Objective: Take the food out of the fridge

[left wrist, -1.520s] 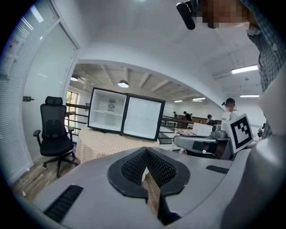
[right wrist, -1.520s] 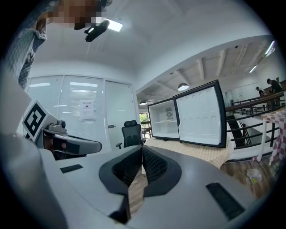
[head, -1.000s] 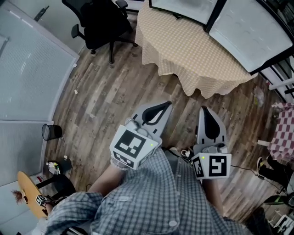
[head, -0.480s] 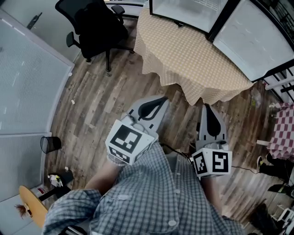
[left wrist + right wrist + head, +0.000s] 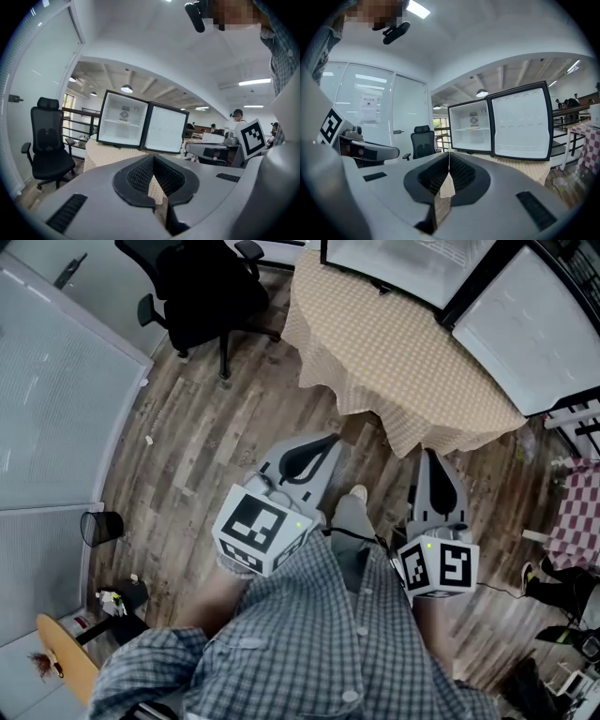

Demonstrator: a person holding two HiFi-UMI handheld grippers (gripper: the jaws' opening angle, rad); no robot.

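A small black fridge point(image 5: 398, 257) stands on a round table with a beige checked cloth point(image 5: 403, 352), and its door point(image 5: 530, 324) is swung open to the right. In the right gripper view the white fridge interior point(image 5: 471, 126) shows a shelf with a flat yellowish item point(image 5: 474, 127) on it. The left gripper view shows the same open fridge point(image 5: 123, 125). My left gripper point(image 5: 328, 441) and right gripper point(image 5: 429, 457) are held low over the wood floor, short of the table. Both are shut with nothing between the fingertips, as the left gripper point(image 5: 153, 157) and right gripper point(image 5: 449, 153) show.
A black office chair point(image 5: 202, 292) stands left of the table. A glass partition point(image 5: 56, 399) runs along the left, with a small black bin point(image 5: 98, 526) at its foot. A red-checked table point(image 5: 577, 521) is at the right edge. People stand far off point(image 5: 238, 115).
The table and fridge have shifted slightly in the head view, and a shoe now shows between the grippers. Both grippers remain shut and held in front of the body.
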